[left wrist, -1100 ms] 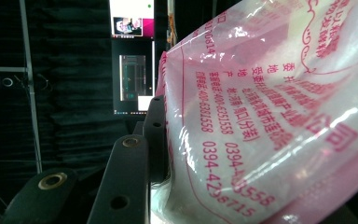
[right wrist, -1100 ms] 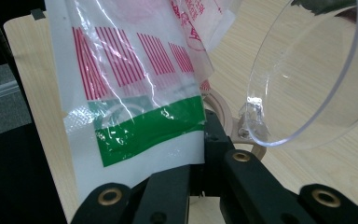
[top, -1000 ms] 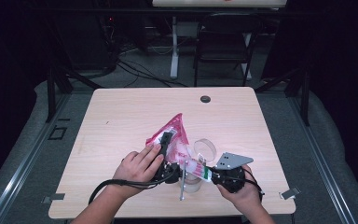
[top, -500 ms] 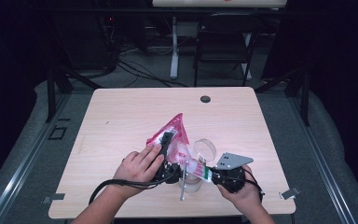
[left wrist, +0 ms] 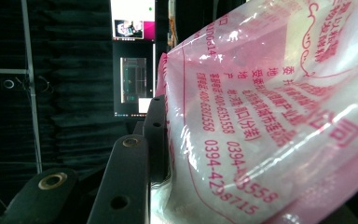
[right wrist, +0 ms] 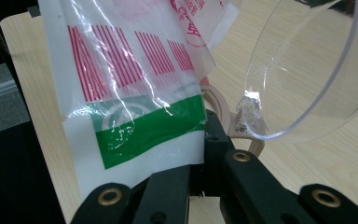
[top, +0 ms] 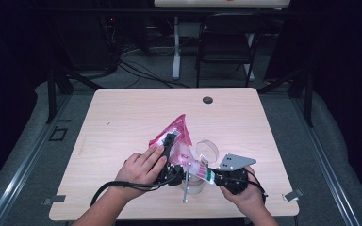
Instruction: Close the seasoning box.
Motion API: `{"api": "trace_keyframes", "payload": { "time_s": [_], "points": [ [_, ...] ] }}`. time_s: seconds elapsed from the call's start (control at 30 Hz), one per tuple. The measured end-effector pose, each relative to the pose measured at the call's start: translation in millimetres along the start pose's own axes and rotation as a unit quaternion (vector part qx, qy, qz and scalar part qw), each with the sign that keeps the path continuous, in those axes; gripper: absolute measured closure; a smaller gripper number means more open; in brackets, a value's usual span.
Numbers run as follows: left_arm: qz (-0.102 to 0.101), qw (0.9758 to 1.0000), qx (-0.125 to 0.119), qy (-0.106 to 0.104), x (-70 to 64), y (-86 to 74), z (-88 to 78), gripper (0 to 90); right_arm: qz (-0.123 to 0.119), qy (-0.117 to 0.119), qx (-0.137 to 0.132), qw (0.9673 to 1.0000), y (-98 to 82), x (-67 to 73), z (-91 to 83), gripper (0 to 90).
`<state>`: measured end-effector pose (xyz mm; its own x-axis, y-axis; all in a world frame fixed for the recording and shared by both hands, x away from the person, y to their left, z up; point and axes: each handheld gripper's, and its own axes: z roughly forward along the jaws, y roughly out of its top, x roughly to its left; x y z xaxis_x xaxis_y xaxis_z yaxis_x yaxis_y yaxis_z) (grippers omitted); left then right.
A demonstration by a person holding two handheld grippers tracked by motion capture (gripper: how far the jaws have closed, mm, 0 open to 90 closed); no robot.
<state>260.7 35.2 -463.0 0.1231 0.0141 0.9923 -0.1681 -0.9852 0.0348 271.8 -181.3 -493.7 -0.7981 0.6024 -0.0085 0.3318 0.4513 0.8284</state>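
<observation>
A pink and white plastic bag [top: 181, 134] with red print is held up over the near middle of the wooden table [top: 122, 117] between both grippers. My left gripper [top: 168, 143] lies along the bag's pink side and is shut on it. In the left gripper view one black finger [left wrist: 126, 182] presses against the bag [left wrist: 270, 116], which hides the other. My right gripper [top: 207, 175] is shut on the bag's white and green end [right wrist: 135, 140], its jaws meeting at the bottom [right wrist: 198, 168]. A clear round container [top: 207, 149] stands just right of the bag, its rim [right wrist: 307, 70] close by.
A thin metal rod [top: 186, 183] and a second clear tub [top: 195, 187] sit between the hands near the front edge. A dark grommet [top: 208, 100] marks the table's far side. A folding chair [top: 226, 47] and cables stand beyond the table.
</observation>
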Motion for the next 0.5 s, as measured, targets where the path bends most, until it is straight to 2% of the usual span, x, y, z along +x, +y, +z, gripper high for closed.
{"api": "trace_keyframes", "payload": {
  "time_s": [0.23, 0.5],
  "points": [
    [0.0, 1.0, 0.0, -0.001, 0.0, -0.1, 0.2, 67.4, -0.001, 0.0, 0.001, 1.0, -0.1, 0.3, 0.1, 90.0],
    [0.007, 0.9999, -0.009, 0.008, 1.7, 0.8, 0.7, 67.3, -0.001, 0.001, 0.002, 1.0, -0.3, -0.2, 0.3, 90.0]
  ]
}}
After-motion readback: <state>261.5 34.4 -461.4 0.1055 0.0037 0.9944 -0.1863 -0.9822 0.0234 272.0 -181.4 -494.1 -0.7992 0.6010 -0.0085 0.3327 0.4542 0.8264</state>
